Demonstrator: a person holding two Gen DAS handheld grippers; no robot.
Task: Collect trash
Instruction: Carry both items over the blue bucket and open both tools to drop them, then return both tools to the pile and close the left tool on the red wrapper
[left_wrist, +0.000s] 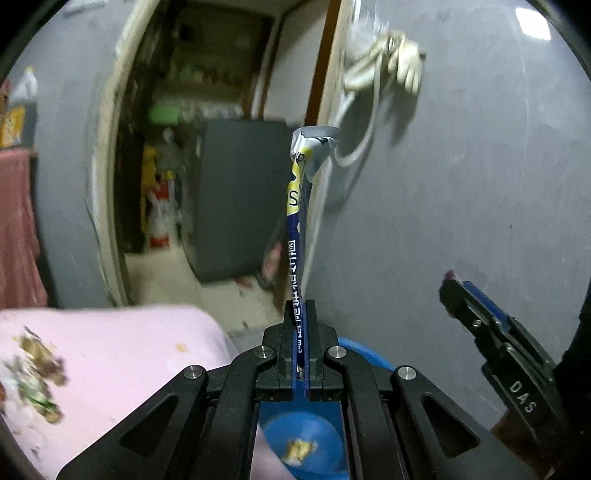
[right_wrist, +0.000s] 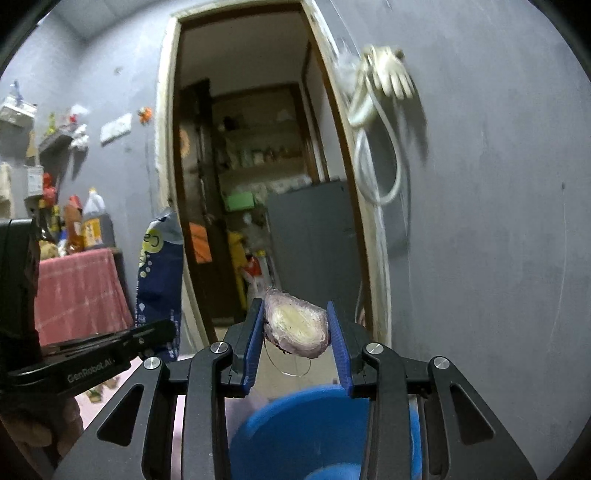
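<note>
blue bin (right_wrist: 295, 432) below | pink cloth (left_wrist: 122, 354) left | doorway (right_wrist: 251, 166) ahead, blurry

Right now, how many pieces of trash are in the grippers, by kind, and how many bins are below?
Blue snack wrapper, in the left gripper: 1
Purple onion scrap, in the right gripper: 1
Blue bin: 1
Total: 3

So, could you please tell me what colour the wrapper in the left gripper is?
Mostly dark blue with yellow and white patches; the wrapper shows best in the right wrist view.
</note>
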